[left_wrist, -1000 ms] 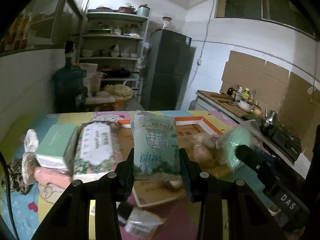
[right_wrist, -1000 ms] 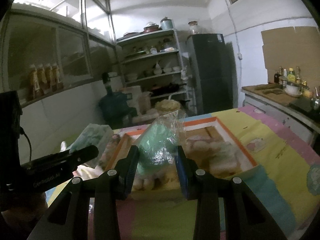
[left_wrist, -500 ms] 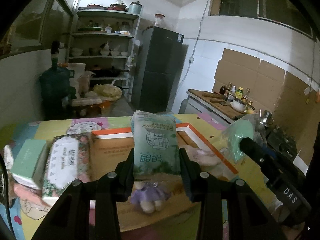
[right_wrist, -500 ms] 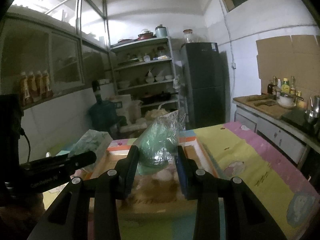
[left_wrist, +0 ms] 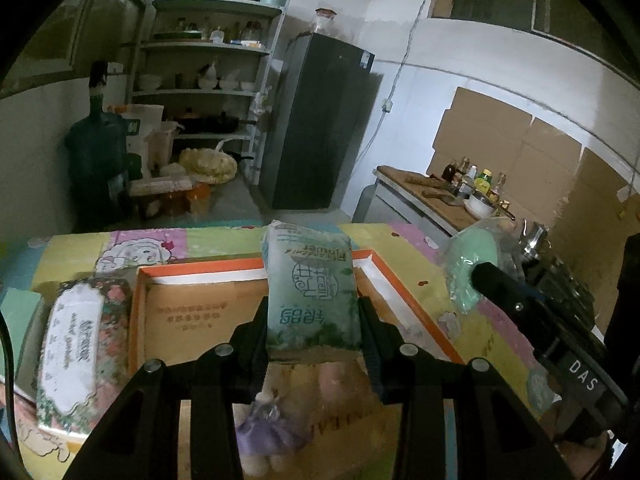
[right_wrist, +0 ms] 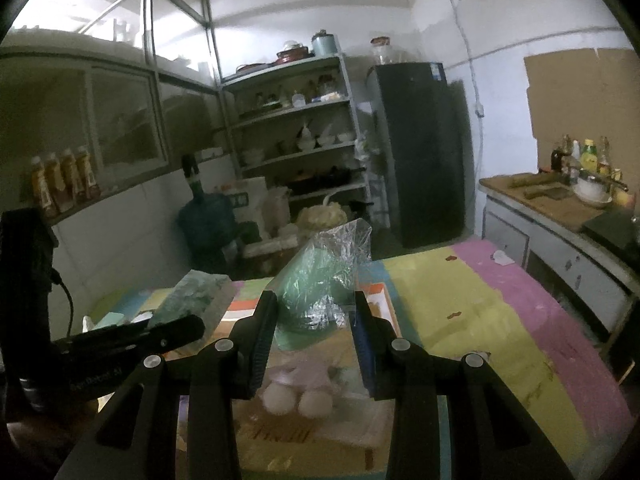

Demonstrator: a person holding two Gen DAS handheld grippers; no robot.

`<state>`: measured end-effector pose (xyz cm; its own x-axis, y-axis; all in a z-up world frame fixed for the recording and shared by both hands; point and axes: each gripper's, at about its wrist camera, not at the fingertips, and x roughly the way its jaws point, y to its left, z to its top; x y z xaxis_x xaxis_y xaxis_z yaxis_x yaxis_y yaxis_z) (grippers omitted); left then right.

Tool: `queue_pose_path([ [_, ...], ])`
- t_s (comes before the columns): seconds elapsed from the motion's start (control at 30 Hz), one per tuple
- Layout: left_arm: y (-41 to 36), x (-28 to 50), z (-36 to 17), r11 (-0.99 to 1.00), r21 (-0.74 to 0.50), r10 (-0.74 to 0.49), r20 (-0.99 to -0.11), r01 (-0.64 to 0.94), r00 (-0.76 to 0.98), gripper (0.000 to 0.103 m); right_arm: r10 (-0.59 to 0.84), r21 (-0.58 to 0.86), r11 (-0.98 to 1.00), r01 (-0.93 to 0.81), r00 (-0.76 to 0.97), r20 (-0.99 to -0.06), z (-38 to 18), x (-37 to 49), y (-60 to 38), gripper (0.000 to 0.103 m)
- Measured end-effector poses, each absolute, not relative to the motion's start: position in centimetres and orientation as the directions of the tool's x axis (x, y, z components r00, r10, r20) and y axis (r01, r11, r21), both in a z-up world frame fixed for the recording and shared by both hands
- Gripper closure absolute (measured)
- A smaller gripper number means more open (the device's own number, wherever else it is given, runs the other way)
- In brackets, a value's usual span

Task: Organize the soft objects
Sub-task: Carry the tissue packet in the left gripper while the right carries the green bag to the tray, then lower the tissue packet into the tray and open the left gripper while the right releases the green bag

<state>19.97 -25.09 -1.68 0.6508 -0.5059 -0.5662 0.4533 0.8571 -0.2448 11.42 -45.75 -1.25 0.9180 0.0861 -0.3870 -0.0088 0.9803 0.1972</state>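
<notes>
My left gripper is shut on a pale green tissue pack and holds it upright above the orange-rimmed cardboard box. My right gripper is shut on a green soft item in a clear plastic bag, held above the same box. That bagged item also shows at the right of the left wrist view. A purple plush toy and pale plush pieces lie inside the box.
A floral tissue pack and a green pack lie left of the box on the colourful mat. A shelf unit, fridge, water jug and counter stand beyond the table.
Both grippers have moved forward and up over the box with their loads. The box interior and plush toys now lie below the fingers.
</notes>
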Motion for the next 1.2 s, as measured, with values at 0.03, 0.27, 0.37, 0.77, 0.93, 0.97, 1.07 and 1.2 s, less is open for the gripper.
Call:
queue_pose_path([
  [0.03,-25.3,20.3,-1.8,0.858,-0.246,-0.504,-0.571,0.450,0.649,0.063,0.090,0.198,0.980,-0.011,0.916,-0.392,-1.3,11.8,-46.0,0.065],
  [0.27,-27.0,22.7,-3.1,0.872,-0.243,-0.476,-0.620,0.424,0.624,0.063,0.142,0.230,0.973,-0.036,0.874,-0.465,-2.0,15.9,-47.9,0.065],
  [0.37,-27.7,23.4,-3.7,0.881,-0.227,-0.457,-0.638,0.416,0.620,0.063,0.153,0.228,0.973,-0.043,0.856,-0.493,-2.5,17.5,-48.2,0.065],
  [0.77,-29.4,25.4,-5.3,0.902,-0.193,-0.406,-0.684,0.387,0.605,0.063,0.182,0.239,0.969,-0.053,0.811,-0.556,-4.2,21.5,-48.8,0.065],
  [0.93,-30.0,25.9,-6.0,0.903,-0.193,-0.399,-0.704,0.383,0.588,0.063,0.196,0.254,0.966,-0.053,0.793,-0.578,-5.1,22.6,-49.2,0.065],
  [0.97,-30.1,26.0,-6.1,0.904,-0.192,-0.398,-0.707,0.383,0.585,0.063,0.199,0.257,0.965,-0.054,0.790,-0.580,-5.2,22.7,-49.3,0.065],
  [1.07,-30.2,26.2,-6.5,0.904,-0.187,-0.393,-0.715,0.384,0.579,0.063,0.204,0.260,0.964,-0.055,0.778,-0.594,-5.7,23.2,-49.2,0.065],
  [1.2,-30.4,26.5,-6.9,0.906,-0.184,-0.387,-0.725,0.382,0.569,0.063,0.214,0.262,0.963,-0.060,0.761,-0.612,-6.4,23.7,-49.1,0.065],
])
